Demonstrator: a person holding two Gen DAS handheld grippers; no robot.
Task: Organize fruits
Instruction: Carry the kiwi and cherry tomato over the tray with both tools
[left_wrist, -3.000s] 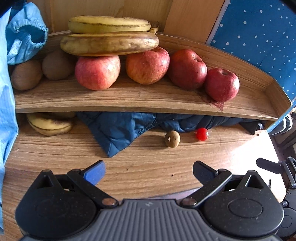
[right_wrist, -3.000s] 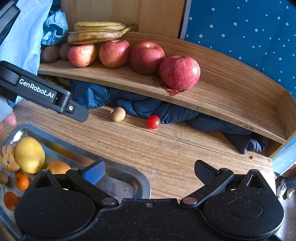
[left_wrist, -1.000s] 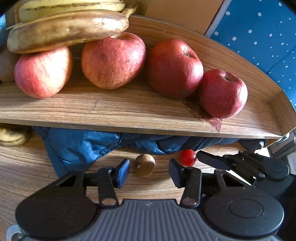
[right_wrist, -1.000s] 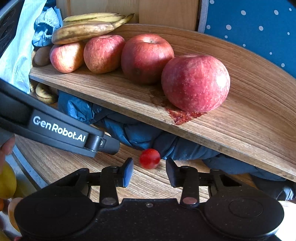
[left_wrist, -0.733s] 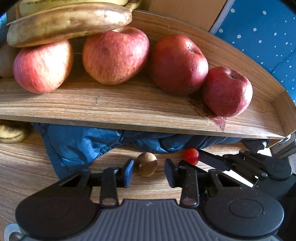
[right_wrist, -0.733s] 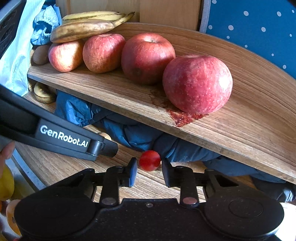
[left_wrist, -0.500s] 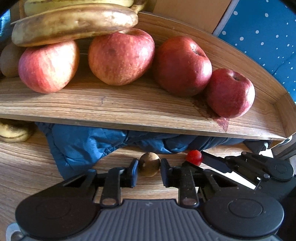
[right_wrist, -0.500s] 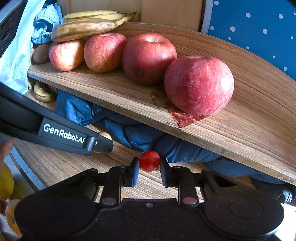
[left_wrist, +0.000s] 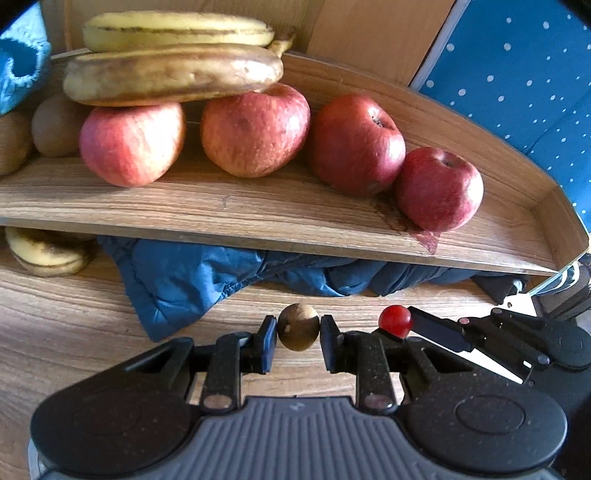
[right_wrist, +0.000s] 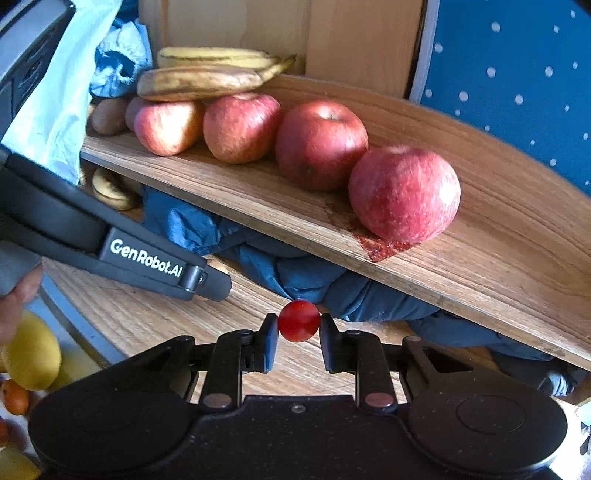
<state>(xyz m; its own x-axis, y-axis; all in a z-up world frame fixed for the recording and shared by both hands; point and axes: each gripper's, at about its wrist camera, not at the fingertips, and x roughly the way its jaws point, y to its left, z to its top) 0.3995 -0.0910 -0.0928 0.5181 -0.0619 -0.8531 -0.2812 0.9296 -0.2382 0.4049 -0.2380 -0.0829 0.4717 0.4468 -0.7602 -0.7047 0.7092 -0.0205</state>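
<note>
My left gripper (left_wrist: 298, 341) is shut on a small round brown fruit (left_wrist: 298, 326), held just above the wooden table (left_wrist: 74, 332). A cherry tomato (right_wrist: 298, 320) sits pinched in my right gripper (right_wrist: 298, 341), which is shut on it; the left wrist view shows the same tomato (left_wrist: 395, 320) to the right of the brown fruit. Several red apples (left_wrist: 255, 129) line the raised wooden shelf (left_wrist: 258, 221), with two bananas (left_wrist: 173, 74) lying on top of them. Brown kiwis (left_wrist: 51, 125) sit at the shelf's left end.
A crumpled blue cloth (left_wrist: 207, 280) lies under the shelf, with another banana (left_wrist: 44, 251) to its left. At the lower left of the right wrist view a metal tray (right_wrist: 74, 325) holds a lemon (right_wrist: 31, 354) and small oranges (right_wrist: 14, 397). A hand (right_wrist: 14, 299) grips the left tool.
Both grippers closed from wide open onto their fruits: the left on the brown fruit, the right on the cherry tomato. Both have since drawn back a little from the shelf.
</note>
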